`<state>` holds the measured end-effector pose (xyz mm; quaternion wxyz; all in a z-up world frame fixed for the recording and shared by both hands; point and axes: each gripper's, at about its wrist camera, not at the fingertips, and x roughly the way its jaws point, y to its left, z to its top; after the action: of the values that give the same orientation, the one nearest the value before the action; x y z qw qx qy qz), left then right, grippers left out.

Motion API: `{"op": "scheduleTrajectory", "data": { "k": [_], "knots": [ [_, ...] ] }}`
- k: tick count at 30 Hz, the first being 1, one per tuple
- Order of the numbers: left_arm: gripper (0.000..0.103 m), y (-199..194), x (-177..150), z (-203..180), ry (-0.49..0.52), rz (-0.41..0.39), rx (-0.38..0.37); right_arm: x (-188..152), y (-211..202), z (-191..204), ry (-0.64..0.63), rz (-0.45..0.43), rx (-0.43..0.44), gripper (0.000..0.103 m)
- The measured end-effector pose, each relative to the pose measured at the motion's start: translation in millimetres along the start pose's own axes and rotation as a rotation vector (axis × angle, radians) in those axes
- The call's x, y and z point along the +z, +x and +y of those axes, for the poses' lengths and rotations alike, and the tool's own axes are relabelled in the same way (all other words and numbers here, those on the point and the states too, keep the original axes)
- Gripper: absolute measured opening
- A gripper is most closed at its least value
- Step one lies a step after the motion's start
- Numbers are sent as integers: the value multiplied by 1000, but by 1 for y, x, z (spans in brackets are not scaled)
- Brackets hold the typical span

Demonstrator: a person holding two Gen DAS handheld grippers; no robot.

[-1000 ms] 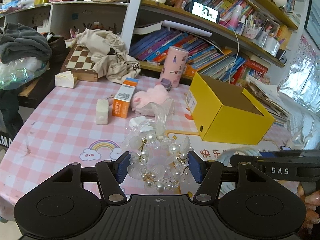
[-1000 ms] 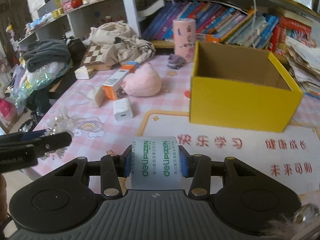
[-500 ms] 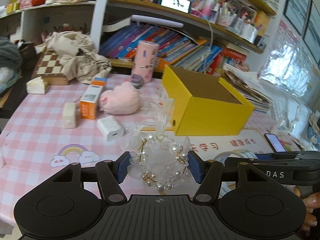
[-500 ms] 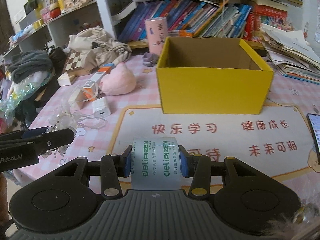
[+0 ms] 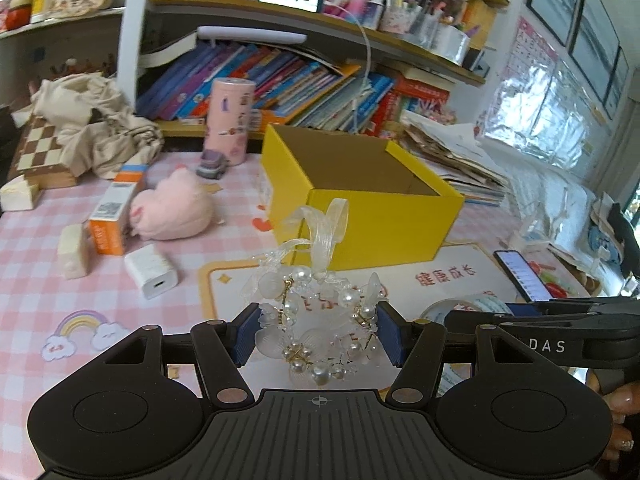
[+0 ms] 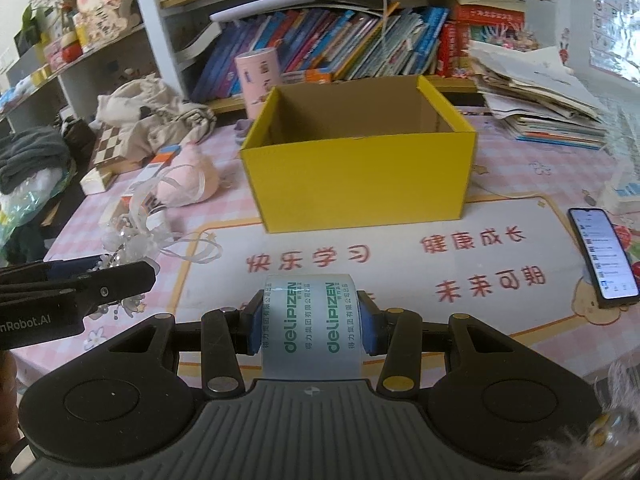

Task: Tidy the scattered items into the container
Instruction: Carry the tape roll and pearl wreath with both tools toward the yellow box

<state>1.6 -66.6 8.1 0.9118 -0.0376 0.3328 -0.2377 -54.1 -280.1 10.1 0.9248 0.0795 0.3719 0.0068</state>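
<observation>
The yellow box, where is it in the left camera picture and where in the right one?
Left wrist view: the yellow box sits just right of centre, corner towards us, beyond the pearl ornament.
Right wrist view: it is centre, above the tape roll.
Shared landmark: the pink canister behind the box's left side.

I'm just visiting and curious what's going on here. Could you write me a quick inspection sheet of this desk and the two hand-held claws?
Surface: pink checked tablecloth with a white study mat.
Job's things: open yellow cardboard box, nothing seen inside; pearl-and-ribbon hair ornament; roll of printed packing tape.
Clutter: pink plush toy, white charger cube, orange carton, smartphone.
Grippers: left gripper shut on the ornament; right gripper shut on the tape.
Cables: white cord hanging from the shelf.
Surroundings: crowded bookshelves, chessboard.
</observation>
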Motion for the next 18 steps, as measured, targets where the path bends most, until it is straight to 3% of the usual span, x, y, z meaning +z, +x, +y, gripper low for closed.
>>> {"op": "scheduleTrajectory", "data": {
  "k": [18],
  "knots": [
    [60,27,22,-43,68,-23,-17,22,-1,-39,-19,-35,-9,42]
  ]
}}
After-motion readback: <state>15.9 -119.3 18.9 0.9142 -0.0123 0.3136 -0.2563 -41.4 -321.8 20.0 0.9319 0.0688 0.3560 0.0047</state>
